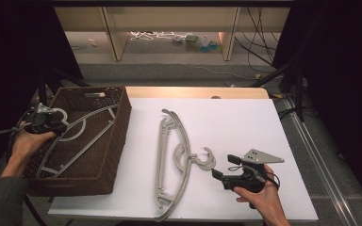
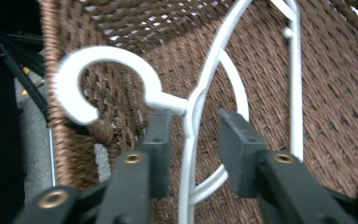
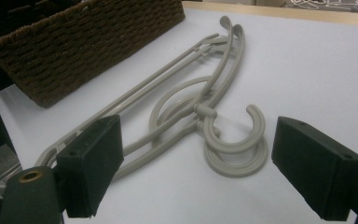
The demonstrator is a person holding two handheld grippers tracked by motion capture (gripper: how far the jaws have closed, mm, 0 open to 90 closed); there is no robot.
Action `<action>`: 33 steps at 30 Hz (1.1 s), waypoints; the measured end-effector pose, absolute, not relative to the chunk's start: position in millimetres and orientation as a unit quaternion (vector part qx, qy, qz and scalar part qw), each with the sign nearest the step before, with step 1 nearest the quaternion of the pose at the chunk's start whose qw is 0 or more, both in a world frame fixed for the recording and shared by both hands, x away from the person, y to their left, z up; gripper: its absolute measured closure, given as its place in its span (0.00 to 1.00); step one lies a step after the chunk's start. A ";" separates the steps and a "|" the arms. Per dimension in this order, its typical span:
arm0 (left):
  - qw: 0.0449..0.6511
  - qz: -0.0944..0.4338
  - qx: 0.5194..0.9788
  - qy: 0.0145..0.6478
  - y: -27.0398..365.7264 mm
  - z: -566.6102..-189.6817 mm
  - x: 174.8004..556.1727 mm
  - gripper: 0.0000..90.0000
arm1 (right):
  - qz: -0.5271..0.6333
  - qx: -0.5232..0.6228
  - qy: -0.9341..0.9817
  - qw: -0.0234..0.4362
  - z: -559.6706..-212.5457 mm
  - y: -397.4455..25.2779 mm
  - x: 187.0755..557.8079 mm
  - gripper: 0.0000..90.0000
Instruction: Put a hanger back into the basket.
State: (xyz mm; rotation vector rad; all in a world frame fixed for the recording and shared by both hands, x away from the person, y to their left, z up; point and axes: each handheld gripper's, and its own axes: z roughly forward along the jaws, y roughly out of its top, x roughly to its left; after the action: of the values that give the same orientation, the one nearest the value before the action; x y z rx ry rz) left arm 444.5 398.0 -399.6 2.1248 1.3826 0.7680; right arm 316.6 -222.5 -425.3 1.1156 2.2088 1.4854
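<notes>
Left gripper (image 2: pixel 193 140) sits at the basket's (image 1: pixel 115 141) left rim, jaws spread either side of a white hanger's (image 2: pixel 193 107) neck, just below its hook, not closed on it. That hanger lies inside the basket, its hook up at the left rim. Over on the white bench (image 1: pixel 245 122), the right gripper (image 1: pixel 220 168) hangs low, jaws wide apart and holding nothing, aimed at the hooks of two grey hangers (image 3: pixel 205 112). Those hangers lie stacked flat, one on the other, on the bench beside the basket, hooks pointing toward the right gripper.
</notes>
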 end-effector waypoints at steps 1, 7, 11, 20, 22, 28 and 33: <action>0.249 0.284 0.772 0.511 396.4 -397.6 442.4 0.68 | 0.510 0.387 0.759 0.117 -425.0 -221.8 315.6 0.19; 0.277 0.298 0.746 0.528 391.4 -378.4 435.1 0.50 | 0.495 0.391 0.766 0.124 -422.8 -222.9 314.6 0.19; 0.303 0.308 0.731 0.528 381.5 -361.8 422.9 0.43 | 0.496 0.389 0.766 0.129 -423.8 -222.9 315.0 0.19; 0.440 0.279 0.696 0.494 336.1 -334.9 381.1 0.35 | 0.506 0.390 0.761 0.112 -426.3 -217.1 315.6 0.19; 0.459 0.276 0.694 0.481 324.3 -332.1 371.7 0.33 | 0.505 0.386 0.761 0.125 -427.5 -216.6 316.5 0.19; 0.493 0.268 0.697 0.447 291.8 -334.6 345.9 0.26 | 0.499 0.390 0.765 0.122 -426.6 -215.0 315.0 0.19; 0.522 0.256 0.691 0.430 270.8 -344.4 330.4 0.24 | 0.506 0.385 0.762 0.122 -429.2 -210.8 316.2 0.19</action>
State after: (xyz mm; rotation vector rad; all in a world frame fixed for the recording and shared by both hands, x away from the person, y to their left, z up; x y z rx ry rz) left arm 330.4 270.8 -344.4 1.6560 1.0301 0.6126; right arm 316.2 -210.8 -429.2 1.1242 2.2256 1.4770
